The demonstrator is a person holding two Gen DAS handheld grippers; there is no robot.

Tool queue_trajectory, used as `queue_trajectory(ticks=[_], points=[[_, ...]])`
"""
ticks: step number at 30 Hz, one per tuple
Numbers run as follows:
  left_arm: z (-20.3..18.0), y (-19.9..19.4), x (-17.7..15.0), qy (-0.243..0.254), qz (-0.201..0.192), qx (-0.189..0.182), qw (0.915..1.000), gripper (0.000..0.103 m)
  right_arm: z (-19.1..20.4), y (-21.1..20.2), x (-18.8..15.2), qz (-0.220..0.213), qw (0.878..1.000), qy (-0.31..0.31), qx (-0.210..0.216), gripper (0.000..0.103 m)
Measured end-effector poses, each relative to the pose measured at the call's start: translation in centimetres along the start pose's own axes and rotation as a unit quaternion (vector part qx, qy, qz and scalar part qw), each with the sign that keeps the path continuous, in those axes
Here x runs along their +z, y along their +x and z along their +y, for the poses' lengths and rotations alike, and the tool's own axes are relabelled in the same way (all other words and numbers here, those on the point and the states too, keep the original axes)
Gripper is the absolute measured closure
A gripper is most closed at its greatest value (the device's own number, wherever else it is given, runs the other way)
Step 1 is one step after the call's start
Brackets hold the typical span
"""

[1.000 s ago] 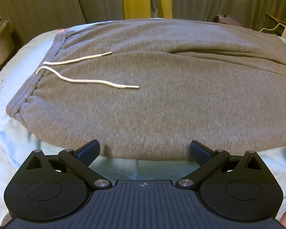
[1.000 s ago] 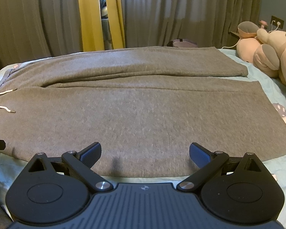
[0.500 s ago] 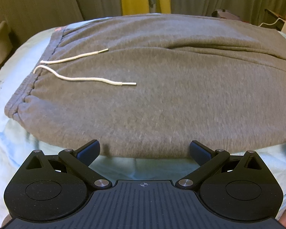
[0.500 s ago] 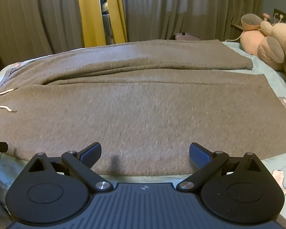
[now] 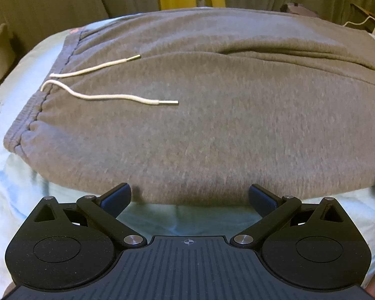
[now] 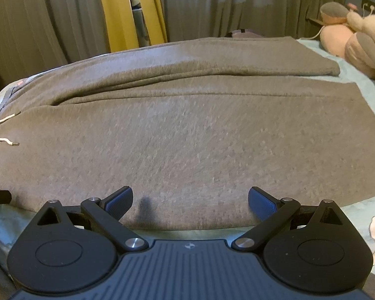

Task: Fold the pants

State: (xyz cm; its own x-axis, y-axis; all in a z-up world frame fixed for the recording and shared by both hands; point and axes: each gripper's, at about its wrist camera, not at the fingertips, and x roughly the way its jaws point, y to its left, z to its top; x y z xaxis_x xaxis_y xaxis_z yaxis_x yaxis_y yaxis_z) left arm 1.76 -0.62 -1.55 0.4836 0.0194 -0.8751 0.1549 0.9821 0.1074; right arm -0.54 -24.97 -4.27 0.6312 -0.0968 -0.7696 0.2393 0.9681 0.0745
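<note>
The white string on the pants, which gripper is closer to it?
Left. The left gripper sits at the pants' near edge, just below the white string; the right gripper sees it far off to its left.

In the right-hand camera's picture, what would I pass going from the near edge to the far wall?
Open tongs → light blue sheet → near leg of the grey pants → far leg → curtains.

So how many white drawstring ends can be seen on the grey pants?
2. The farther drawstring end lies nearer the curtains; the nearer drawstring end lies toward the gripper. Both rest on the pants by the waistband.
</note>
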Motion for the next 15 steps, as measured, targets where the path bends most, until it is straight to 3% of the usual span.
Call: queue_trajectory(ticks=[5, 9, 12, 15], points=[[0.2, 0.0, 0.3, -0.006, 0.005, -0.005, 1.0000, 0.000, -0.6, 0.9, 0.2, 0.008, 1.000, 0.020, 0.013, 0.004], [0.4, -0.6, 2.0, -0.025, -0.017, -0.009, 0.9995, 0.000, -1.3, 2.0, 0.1, 0.023, 0.998, 0.045, 0.031, 0.004], [0.8, -0.5, 5.0, -0.059, -0.046, 0.004, 0.9972, 0.000, -1.9, 3.3, 0.1, 0.037, 0.996, 0.075, 0.031, 0.004], [1.8, 0.3, 9.3, -0.126, -0.087, 0.026, 0.9879, 0.000, -2.1, 4.0, 0.0, 0.036, 0.995, 0.086, 0.029, 0.004]])
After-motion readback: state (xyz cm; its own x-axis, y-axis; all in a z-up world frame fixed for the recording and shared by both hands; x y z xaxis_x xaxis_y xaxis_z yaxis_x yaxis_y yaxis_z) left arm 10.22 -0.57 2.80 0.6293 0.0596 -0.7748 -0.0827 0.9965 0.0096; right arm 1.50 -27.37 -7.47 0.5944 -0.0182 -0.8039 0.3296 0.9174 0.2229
